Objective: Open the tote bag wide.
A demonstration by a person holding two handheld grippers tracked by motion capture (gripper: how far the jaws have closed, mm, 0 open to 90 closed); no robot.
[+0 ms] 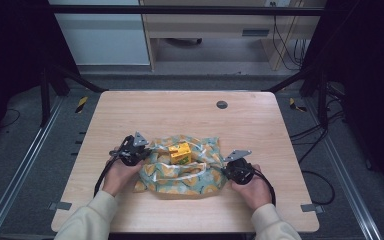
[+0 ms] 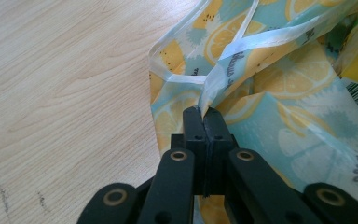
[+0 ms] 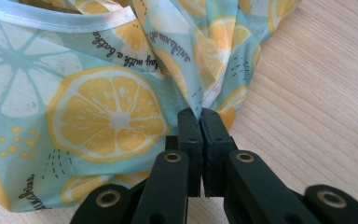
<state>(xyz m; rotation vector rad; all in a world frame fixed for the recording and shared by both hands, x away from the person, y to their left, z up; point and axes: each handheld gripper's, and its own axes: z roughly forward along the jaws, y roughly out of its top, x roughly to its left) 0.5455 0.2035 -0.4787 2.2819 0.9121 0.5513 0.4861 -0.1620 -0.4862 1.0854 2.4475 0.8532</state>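
Both claws are clamped down tight right now: the left gripper (image 2: 204, 116) has its jaws pinched together on a fold of the lemon-print bag (image 2: 279, 88) just under the white-trimmed rim, and the right gripper (image 3: 201, 116) is nipped shut on a gathered pleat of the same fabric at the bag's opposite edge. From the high view the bag (image 1: 182, 172) sits crumpled near the front middle of the wooden table (image 1: 190, 115), with the left gripper (image 1: 139, 152) at its left side and the right gripper (image 1: 228, 169) at its right, and a yellow carton (image 1: 180, 153) poking out of the open top. That material looks thin, soft and glossy, probably a coated film, so I'd expect it to be light, floppy and a touch slippery; it bunches wherever it's pinched, and a small bite could slide free under tension. The stitched white trim (image 2: 256, 42) looks like the firmest place to grab, since the doubled edge gives the pads something to bite. The carton inside should carry most of the weight, so I'd expect the bag to sag in the middle if raised by its two sides.
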